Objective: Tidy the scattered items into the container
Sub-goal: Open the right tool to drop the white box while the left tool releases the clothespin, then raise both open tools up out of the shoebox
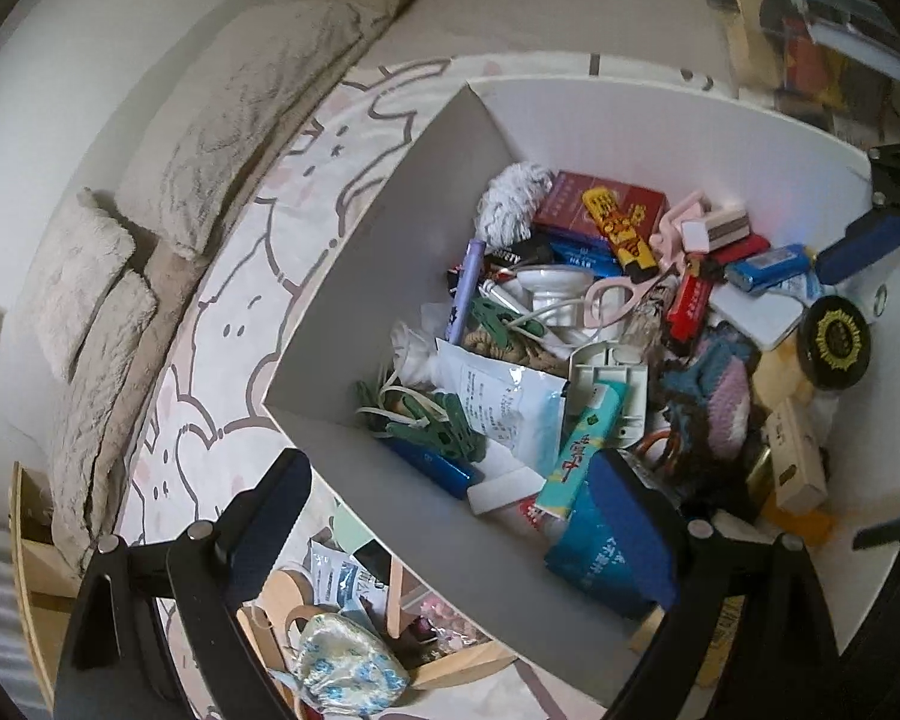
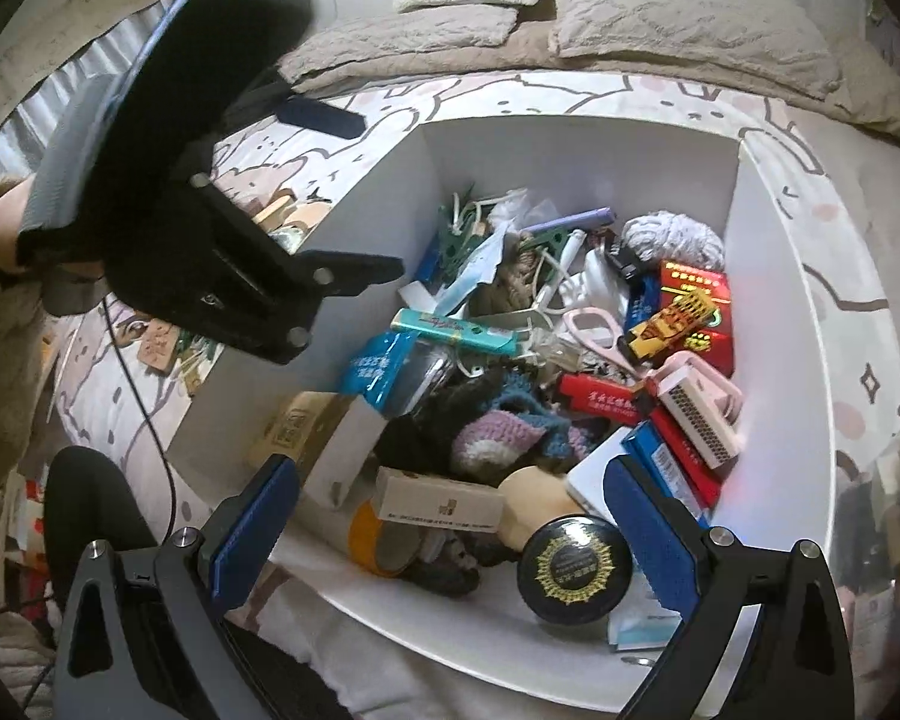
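A white open box [image 1: 390,228] on the bed holds a heap of small items: lighters, pink scissors [image 1: 615,297], a red carton [image 1: 600,204], knitted pieces and a black round tin [image 1: 834,342]. My left gripper [image 1: 450,510] is open and straddles the box's near wall, with a blue packet [image 1: 594,558] lying against its right finger. My right gripper [image 2: 456,531] hangs open over the box's [image 2: 768,300] near corner, above the tin [image 2: 576,564] and a beige carton [image 2: 438,504]. In the right wrist view, the left gripper [image 2: 378,195], held by a hand, is at the far left rim.
Outside the box, loose items lie on the bunny-print sheet [image 1: 228,330]: a blue-patterned wrapped packet [image 1: 348,666], a sachet [image 1: 348,576] and wooden pieces [image 1: 288,594]. Beige pillows [image 1: 252,120] line the far side. A clear bin [image 1: 810,18] of goods stands behind the box.
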{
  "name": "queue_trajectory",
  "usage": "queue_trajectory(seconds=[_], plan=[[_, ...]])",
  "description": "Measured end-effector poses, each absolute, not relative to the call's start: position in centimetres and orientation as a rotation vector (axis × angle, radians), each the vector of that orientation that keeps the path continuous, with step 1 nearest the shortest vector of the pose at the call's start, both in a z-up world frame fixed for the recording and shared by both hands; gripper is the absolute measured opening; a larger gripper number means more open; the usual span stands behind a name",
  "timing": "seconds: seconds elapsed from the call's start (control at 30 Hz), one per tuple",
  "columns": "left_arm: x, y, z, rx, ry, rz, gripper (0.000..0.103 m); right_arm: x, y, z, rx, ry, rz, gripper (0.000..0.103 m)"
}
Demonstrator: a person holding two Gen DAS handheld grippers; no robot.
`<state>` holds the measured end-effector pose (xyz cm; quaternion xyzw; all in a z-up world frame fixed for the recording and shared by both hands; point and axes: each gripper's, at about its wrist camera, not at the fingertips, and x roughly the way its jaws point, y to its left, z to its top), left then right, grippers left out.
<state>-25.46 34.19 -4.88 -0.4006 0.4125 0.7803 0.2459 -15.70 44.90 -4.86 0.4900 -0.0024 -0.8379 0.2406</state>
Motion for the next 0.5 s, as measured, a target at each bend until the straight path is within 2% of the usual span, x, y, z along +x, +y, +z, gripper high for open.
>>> queue_trajectory(seconds=[0.3, 0.43, 0.5], plan=[[-23.4, 31.6, -3.1, -1.021, 0.927, 2.254, 0.094, -15.8, 45.5, -4.8, 1.316, -0.004, -2.363, 0.101], [-22.9, 29.8, -2.8, -1.019, 0.823, 2.297, 0.102, -15.8, 45.2, -4.6, 1.267, 0.042, -2.415, 0.101], [-22.7, 29.0, -2.8, -1.009, 0.783, 2.325, 0.102, -15.8, 45.0, -4.5, 1.241, 0.055, -2.444, 0.101]])
